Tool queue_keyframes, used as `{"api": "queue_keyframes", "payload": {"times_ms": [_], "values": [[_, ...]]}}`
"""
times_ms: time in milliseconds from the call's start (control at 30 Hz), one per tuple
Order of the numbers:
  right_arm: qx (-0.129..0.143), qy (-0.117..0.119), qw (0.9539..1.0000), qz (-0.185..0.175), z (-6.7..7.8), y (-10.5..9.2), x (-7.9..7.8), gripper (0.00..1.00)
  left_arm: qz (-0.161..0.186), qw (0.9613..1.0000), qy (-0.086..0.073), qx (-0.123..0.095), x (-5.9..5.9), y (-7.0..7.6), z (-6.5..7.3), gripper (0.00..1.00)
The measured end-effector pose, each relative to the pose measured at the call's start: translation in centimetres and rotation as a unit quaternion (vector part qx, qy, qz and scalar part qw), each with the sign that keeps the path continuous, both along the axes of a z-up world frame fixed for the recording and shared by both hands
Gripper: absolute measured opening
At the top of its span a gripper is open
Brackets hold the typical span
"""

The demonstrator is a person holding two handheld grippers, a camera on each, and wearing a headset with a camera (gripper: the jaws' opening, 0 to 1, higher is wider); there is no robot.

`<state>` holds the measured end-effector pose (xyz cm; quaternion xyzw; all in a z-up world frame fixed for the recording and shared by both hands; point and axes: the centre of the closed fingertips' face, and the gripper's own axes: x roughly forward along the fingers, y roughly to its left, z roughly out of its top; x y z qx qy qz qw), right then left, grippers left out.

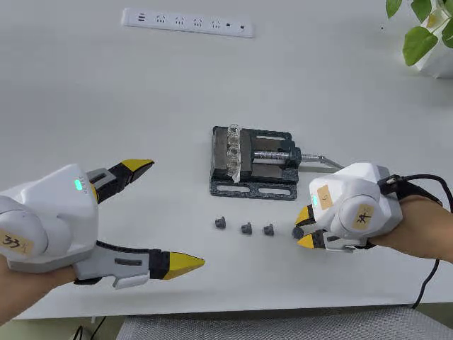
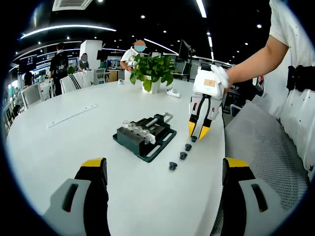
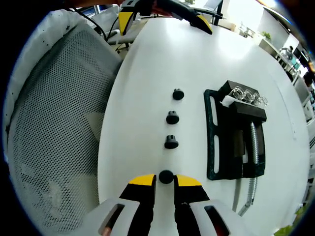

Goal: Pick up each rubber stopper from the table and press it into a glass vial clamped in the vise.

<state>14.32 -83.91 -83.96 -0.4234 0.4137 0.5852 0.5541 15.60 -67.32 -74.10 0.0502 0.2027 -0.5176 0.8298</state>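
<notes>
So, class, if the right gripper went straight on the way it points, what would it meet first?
Probably the nearest rubber stopper, lying on the table just ahead of the right gripper, in line with its jaws; the gap is hard to judge.

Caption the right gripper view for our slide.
Right claw straddles one rubber stopper; three more line up beside the vise.

Dark grey stoppers, white table

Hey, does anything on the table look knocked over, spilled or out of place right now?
Nothing stands out. The glass vials stand upright in the vise, three rubber stoppers lie in a row before it, and a fourth stopper sits between the fingers of the right gripper. No spill or damage shows.
</notes>
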Motion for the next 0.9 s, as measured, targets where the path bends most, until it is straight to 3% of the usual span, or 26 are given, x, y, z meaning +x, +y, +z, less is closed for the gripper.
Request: {"api": "queue_keyframes", "payload": {"times_ms": [900], "values": [[-0.001,0.007,1.0,0.003,-0.01,0.11,-0.02,0.07,-0.001,1.0,0.003,-0.001,-0.01,0.04,-0.43,0.97]]}}
